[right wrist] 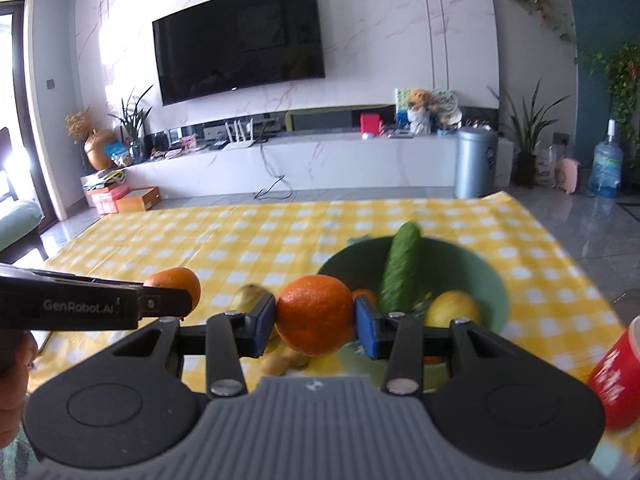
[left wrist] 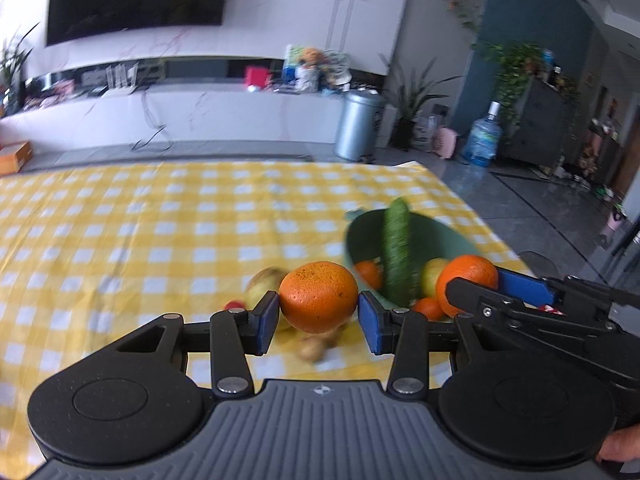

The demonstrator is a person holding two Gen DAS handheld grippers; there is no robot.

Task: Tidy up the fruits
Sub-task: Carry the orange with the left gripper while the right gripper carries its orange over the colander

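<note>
Oranges clamped in both grippers, bowl just ahead

Your left gripper (left wrist: 318,316) is clenched on an orange (left wrist: 318,297), blue pads pressing its two sides at the widest part, the fruit lifted clear of the yellow checked tablecloth (left wrist: 160,220). Your right gripper (right wrist: 315,320) grips a second orange (right wrist: 315,314) the same way. In the left wrist view, that second orange sits off to the right of your left tool, hard by the green bowl (left wrist: 448,236); in the right wrist view, the bowl lies ahead and a little right of the pads.

The bowl already holds a cucumber (right wrist: 402,268) leaning on its far wall, a yellowish apple-like fruit (right wrist: 452,312) and some small orange fruits. Below and behind your left pads, a pale fruit (left wrist: 264,284) and small brownish pieces lie on the cloth; they are too blurred to name. A red cup (right wrist: 616,376) stands at the right tool's near right.

Judging by look, each orange is firm, fairly heavy for its size, with a pebbled rind that grips well but will roll. Hold across the equator, as you do now; squeezing harder would bruise it. Set each low into the bowl, clear of the cucumber.
</note>
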